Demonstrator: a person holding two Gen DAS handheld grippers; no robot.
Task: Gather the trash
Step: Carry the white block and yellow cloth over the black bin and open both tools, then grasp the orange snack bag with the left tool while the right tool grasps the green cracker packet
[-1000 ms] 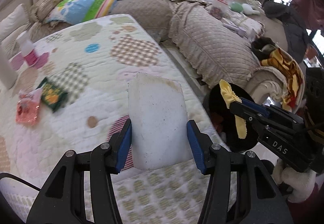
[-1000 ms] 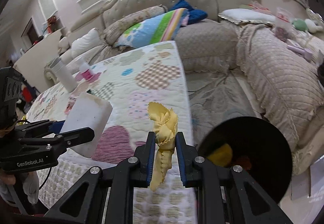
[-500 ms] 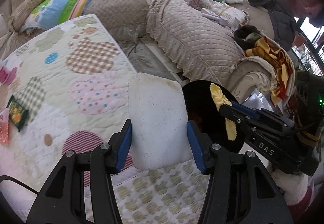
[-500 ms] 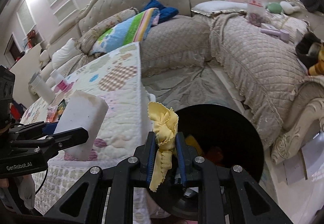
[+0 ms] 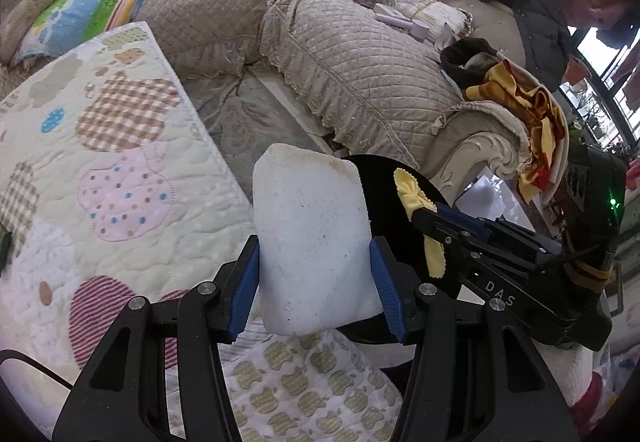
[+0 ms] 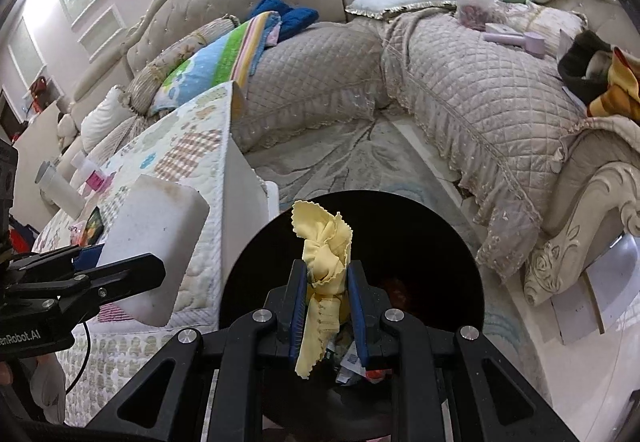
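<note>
A stained white foam block (image 5: 312, 238) fills my left gripper (image 5: 314, 274), whose blue pads press on both its sides; it hangs over the table's right edge beside the bin. The same block (image 6: 156, 234) shows at left in the right wrist view. My right gripper (image 6: 326, 290) is shut on a crumpled yellow cloth (image 6: 324, 262), held over the mouth of a round black bin (image 6: 452, 266). From the left wrist view the cloth (image 5: 412, 198) and bin (image 5: 384, 194) sit just right of the block. Some scraps lie at the bin's bottom.
A patchwork quilt (image 5: 120, 146) covers the table; a white bottle (image 6: 60, 186) and small packets (image 6: 94, 222) stand on it. A beige quilted sofa (image 6: 460, 82) wraps the back and right, with pillows, a bag and clothes on it. A pale rug (image 6: 360, 158) lies between.
Both grippers have moved right, off the table toward the bin. The yellow cloth now hangs over the bin's mouth, and the foam block has reached the table's edge. Both grips are unchanged.
</note>
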